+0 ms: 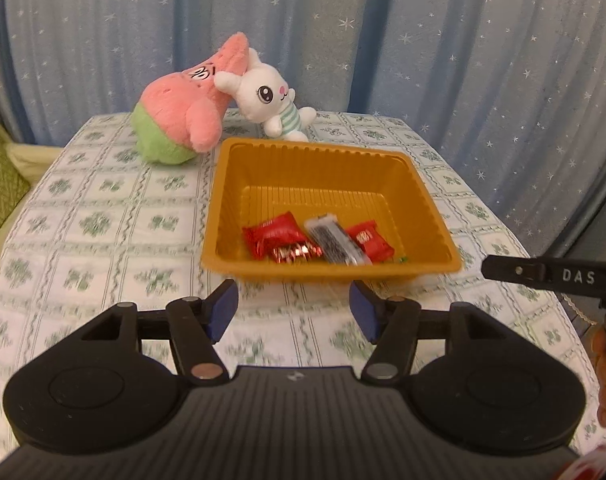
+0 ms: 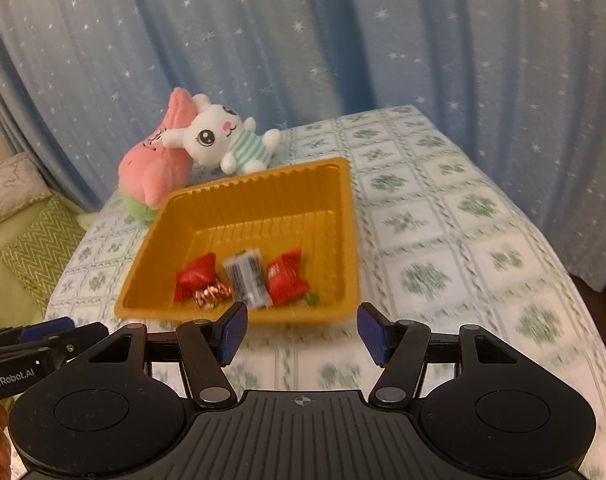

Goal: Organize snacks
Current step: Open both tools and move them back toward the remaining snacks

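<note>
On the patterned tablecloth (image 1: pixel 103 240), the snacks sit gathered in the orange tray (image 1: pixel 239 184), so the sorting looks nearly or fully done

Two red packets (image 1: pixel 273 234), a dark bar (image 1: pixel 335 240) and a foil candy (image 1: pixel 295 254) lie against the tray's near wall; no loose snack shows on the cloth. The left gripper (image 1: pixel 293 308) and right gripper (image 2: pixel 303 330) both hover just short of the tray, jaws apart and empty. Two plush toys (image 1: pixel 191 112) rest behind it

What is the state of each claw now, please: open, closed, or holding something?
Left claw: open, holding nothing.
Right claw: open, holding nothing.
</note>
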{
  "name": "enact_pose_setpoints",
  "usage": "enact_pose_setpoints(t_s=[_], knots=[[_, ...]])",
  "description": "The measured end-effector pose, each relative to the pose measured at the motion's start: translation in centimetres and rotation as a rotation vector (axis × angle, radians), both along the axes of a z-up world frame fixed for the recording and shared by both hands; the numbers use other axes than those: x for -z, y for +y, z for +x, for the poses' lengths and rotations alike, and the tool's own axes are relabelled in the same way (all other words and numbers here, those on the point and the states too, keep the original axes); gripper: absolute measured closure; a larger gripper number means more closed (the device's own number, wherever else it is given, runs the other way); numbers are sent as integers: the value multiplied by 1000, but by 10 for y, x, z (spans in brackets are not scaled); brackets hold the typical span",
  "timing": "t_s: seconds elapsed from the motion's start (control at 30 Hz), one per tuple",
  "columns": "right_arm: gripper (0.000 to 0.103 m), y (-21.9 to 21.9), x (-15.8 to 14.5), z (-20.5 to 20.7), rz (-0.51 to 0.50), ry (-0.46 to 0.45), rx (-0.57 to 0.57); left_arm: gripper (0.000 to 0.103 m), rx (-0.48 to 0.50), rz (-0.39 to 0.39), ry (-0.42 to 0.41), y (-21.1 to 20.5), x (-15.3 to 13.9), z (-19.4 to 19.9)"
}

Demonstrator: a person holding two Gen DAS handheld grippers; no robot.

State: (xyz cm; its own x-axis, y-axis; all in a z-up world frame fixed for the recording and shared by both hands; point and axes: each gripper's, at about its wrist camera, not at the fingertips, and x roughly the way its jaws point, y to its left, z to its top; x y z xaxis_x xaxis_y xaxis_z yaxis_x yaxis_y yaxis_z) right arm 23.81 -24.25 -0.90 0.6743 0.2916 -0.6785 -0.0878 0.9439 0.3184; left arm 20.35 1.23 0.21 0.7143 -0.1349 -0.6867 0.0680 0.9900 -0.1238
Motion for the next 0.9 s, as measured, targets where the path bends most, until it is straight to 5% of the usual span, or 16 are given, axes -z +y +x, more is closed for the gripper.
enact_pose_setpoints(t_s=[0.53,0.9], knots=[[42,-16,-4,-139,-34,-28,60,42,18,41,-18,-19,7,-118],[42,-10,2,-180,-49,-16,33,42,8,36,12,-12,19,-161]])
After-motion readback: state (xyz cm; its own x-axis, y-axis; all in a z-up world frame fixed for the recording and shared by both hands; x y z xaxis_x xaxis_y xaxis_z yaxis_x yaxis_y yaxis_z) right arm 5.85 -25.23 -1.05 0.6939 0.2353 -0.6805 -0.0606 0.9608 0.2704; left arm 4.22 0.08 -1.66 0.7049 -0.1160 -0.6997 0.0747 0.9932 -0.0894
